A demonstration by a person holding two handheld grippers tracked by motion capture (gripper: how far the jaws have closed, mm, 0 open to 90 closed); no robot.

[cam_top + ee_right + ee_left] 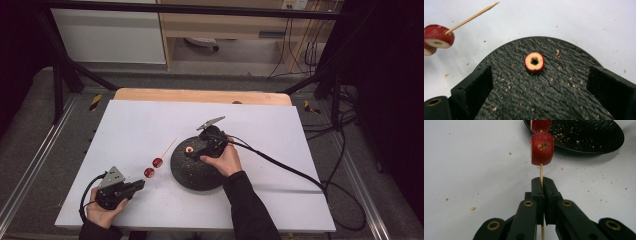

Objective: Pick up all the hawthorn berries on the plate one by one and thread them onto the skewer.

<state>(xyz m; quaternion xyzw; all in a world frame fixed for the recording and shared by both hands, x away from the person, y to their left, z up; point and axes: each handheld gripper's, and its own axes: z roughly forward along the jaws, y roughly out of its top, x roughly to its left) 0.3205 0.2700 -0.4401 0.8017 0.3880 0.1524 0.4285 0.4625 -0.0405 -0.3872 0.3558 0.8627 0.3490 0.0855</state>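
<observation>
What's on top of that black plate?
One red fruit slice with a hole lies on the plate, amid crumbs. The right gripper hovers open above it. Whatever's under the slice is covered.

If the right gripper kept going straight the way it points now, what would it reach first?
Most likely the cored red fruit slice lying on the dark round plate: it sits between the open right gripper fingers, straight ahead. Depth is unclear, so the fingers might touch the plate first.

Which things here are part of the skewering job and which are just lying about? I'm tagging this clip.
In the job:
- skewer, clamped in the left hand-held gripper
- two fruit pieces threaded on it
- fruit ring on the black plate
- right hand-held gripper, open over the ring

Lying about:
- crumbs on the white table
</observation>
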